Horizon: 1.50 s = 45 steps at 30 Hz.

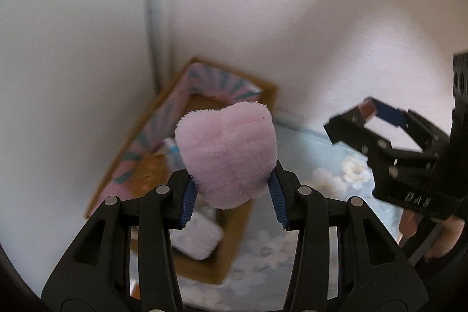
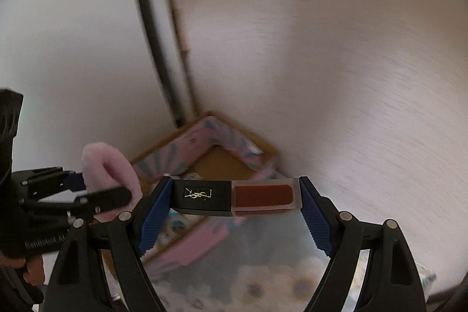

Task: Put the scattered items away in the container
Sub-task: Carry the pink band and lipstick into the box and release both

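I am working over the table (image 1: 321, 163) with its pale blue floral cloth, and the shallow brown tray-like container (image 1: 204, 268) with pink-and-teal patterned inner walls is sitting tucked into the corner where the white walls meet, so both loads are being carried toward it from the open side. Something white and blurred is lying in its near end; I cannot tell what it is. My left tool (image 1: 231, 195) is hovering above the container, its blue pads closed around the lower part of a fluffy pink plush pad (image 1: 226, 154), which is bulging upward out of the grip because it is soft and pinched low. My right tool (image 2: 234, 212) is reaching in from the right at about the same height, angled toward the same corner, and is clamping a small rectangular lip-colour tube with a black logo cap and clear red body (image 2: 237, 196) end to end, crosswise between the pads, probably so it drops flat.
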Each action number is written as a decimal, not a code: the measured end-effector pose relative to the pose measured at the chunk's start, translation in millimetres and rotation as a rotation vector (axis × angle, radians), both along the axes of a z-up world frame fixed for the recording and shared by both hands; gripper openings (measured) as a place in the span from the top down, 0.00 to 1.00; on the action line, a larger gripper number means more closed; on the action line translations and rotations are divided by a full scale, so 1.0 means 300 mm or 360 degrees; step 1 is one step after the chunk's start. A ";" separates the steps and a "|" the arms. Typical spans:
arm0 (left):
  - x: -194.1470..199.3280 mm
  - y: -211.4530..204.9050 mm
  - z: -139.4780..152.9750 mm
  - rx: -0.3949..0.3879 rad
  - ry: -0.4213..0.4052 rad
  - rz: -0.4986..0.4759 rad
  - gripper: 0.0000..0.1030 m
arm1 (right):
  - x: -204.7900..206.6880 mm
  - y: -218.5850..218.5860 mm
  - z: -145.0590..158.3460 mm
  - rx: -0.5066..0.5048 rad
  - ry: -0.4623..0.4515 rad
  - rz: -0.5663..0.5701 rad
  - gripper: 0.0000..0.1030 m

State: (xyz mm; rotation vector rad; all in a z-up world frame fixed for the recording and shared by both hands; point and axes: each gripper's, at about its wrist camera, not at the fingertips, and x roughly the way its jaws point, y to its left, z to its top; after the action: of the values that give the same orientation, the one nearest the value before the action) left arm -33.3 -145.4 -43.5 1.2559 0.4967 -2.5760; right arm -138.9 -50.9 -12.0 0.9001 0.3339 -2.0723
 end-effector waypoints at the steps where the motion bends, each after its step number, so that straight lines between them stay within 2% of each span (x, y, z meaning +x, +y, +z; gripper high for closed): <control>1: 0.013 -0.014 -0.007 -0.0015 -0.0013 0.0020 0.61 | 0.003 -0.037 -0.009 0.0006 -0.0013 0.0035 0.22; 5: 0.062 -0.077 -0.051 -0.0050 -0.0070 0.0084 0.61 | 0.008 -0.166 -0.053 0.0048 -0.0068 0.0136 0.22; 10: 0.086 -0.120 -0.106 -0.0007 -0.0109 0.0116 0.61 | 0.001 -0.265 -0.098 0.0110 -0.0124 0.0204 0.22; 17: 0.075 -0.123 -0.143 0.0024 -0.0127 0.0096 0.61 | -0.006 -0.323 -0.148 0.0159 -0.0153 0.0217 0.22; 19: 0.072 -0.167 -0.150 0.0035 -0.0124 0.0080 0.61 | -0.009 -0.339 -0.167 0.0165 -0.0165 0.0220 0.22; 22: 0.077 -0.178 -0.173 0.0059 -0.0123 0.0061 0.60 | -0.012 -0.359 -0.185 0.0186 -0.0227 0.0249 0.22; 24: 0.072 -0.181 -0.208 0.0077 -0.0145 0.0041 0.54 | -0.015 -0.374 -0.203 0.0223 -0.0285 0.0266 0.21; 25: 0.073 -0.177 -0.213 0.0075 -0.0160 0.0031 0.36 | -0.013 -0.378 -0.210 0.0250 -0.0284 0.0261 0.20; 26: 0.075 -0.173 -0.217 0.0062 -0.0169 0.0019 0.02 | -0.010 -0.380 -0.210 0.0281 -0.0270 0.0250 0.12; 27: 0.081 -0.168 -0.217 0.0051 -0.0158 0.0009 0.01 | -0.006 -0.377 -0.206 0.0298 -0.0252 0.0237 0.01; 35: 0.097 -0.151 -0.211 0.0020 -0.0127 -0.0034 0.00 | 0.041 -0.332 -0.150 0.0280 -0.0153 0.0164 0.01; 45: 0.146 -0.140 -0.159 -0.0067 -0.0115 -0.0006 0.00 | 0.084 -0.287 -0.118 0.0285 -0.0135 0.0090 0.01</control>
State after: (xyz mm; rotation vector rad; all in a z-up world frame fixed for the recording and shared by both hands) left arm 10.6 -187.3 -91.2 1.3317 0.4239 -2.5202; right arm -113.8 -136.8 -47.2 1.0694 0.5001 -1.9689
